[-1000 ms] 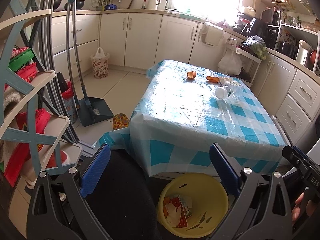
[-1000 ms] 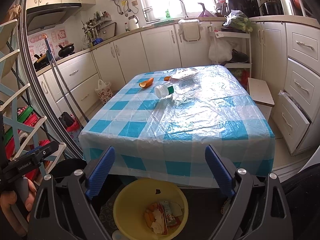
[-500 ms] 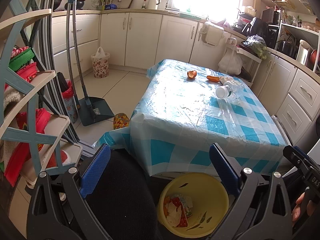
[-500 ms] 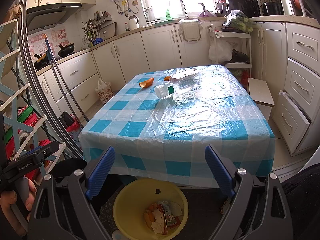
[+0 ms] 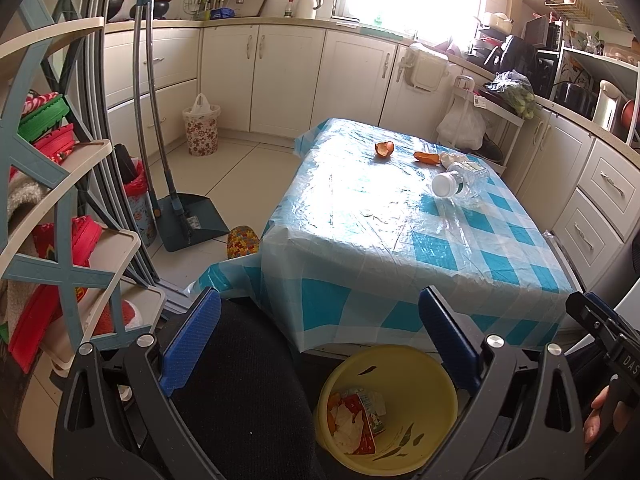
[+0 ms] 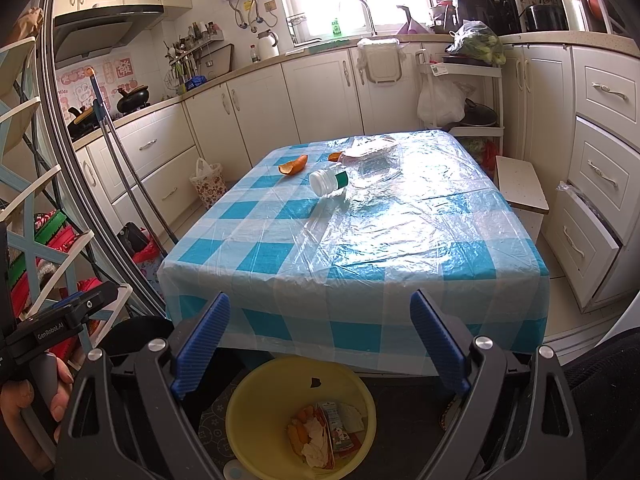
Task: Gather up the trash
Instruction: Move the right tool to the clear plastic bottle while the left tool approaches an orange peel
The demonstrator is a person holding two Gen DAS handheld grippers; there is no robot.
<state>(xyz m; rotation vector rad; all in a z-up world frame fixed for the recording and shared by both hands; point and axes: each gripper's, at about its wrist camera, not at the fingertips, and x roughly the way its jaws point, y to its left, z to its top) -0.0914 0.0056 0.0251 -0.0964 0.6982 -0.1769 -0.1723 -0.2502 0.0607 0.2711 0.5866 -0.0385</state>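
Observation:
A yellow bin (image 5: 416, 392) (image 6: 260, 396) stands on the floor below the table's near edge and holds a small carton and scraps. On the blue-checked table (image 5: 400, 240) (image 6: 360, 232) at its far end lie a clear plastic bottle (image 5: 460, 180) (image 6: 340, 180) on its side, two orange peels (image 5: 384, 149) (image 5: 426, 157) (image 6: 293, 166) and a crumpled white wrapper (image 6: 370, 145). My left gripper (image 5: 320, 332) and my right gripper (image 6: 320, 332) are both open and empty, held above the bin, short of the table.
A shelf rack (image 5: 60, 208) with red and green items stands at the left. A broom and dustpan (image 5: 188, 220) lean by it. A small floral bin (image 5: 201, 130) stands by the cabinets. Drawers (image 6: 592, 208) and a white stool (image 6: 520, 188) are at the right.

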